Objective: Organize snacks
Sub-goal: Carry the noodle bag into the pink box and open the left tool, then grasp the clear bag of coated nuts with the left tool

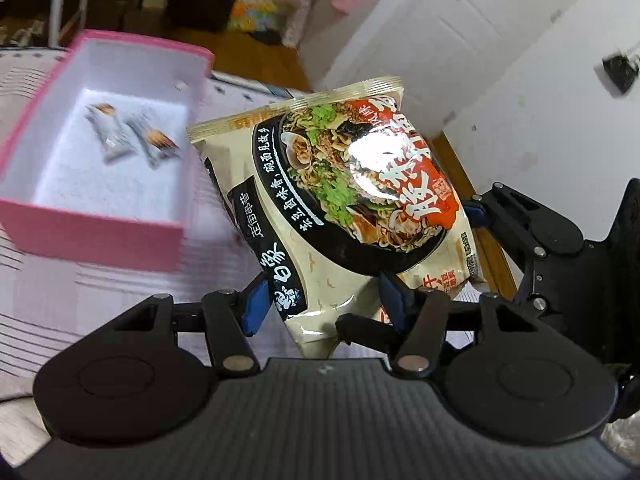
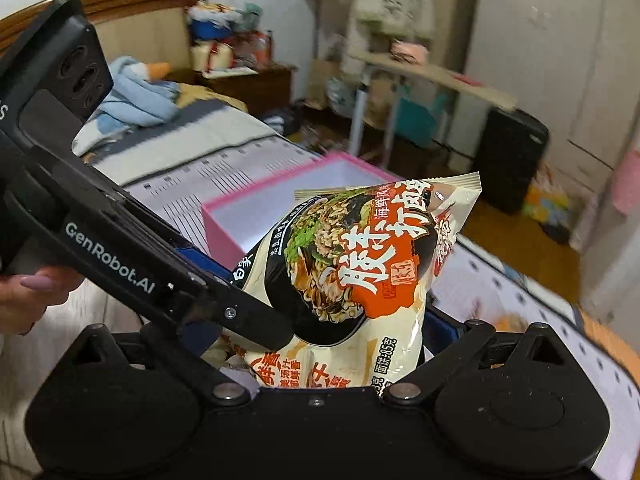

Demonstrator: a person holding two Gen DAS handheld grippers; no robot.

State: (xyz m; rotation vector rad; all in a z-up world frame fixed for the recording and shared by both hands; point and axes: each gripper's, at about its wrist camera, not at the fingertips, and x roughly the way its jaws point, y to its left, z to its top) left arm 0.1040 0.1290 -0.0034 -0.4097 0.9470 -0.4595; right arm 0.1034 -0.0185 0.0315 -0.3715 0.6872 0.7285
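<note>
Both tools are on the same noodle packet (image 1: 344, 200), held up in the air over the bed (image 1: 80, 300).

Left tool (image 1: 324, 304): blue fingertips (image 1: 256, 300) pinch the bottom edge of the packet, one pad each side, clenched on it. Packet stands tilted, top seal leaning up and away toward the white cupboard (image 1: 460, 40).

Right tool (image 2: 332, 344): the packet's lower end sits down between its fingers; one blue pad (image 2: 440, 326) shows just beside the packet on the right side, the other is hidden behind the left tool's black arm crossing in front. Looks gripped, but contact on the hidden side can't be confirmed. In the left wrist view the right tool (image 1: 476, 216) comes in from the right with a blue tip against the packet's edge.

Pink box (image 1: 100, 232) sits on the bed, open top, white inside, just beside and behind the packet. Two small wrapped snacks (image 1: 132, 136) lie on its floor, blurred. Packet is outside the box, not touching it as far as visible.

A hand (image 2: 28, 292) with painted nails grips the left tool's handle.
</note>
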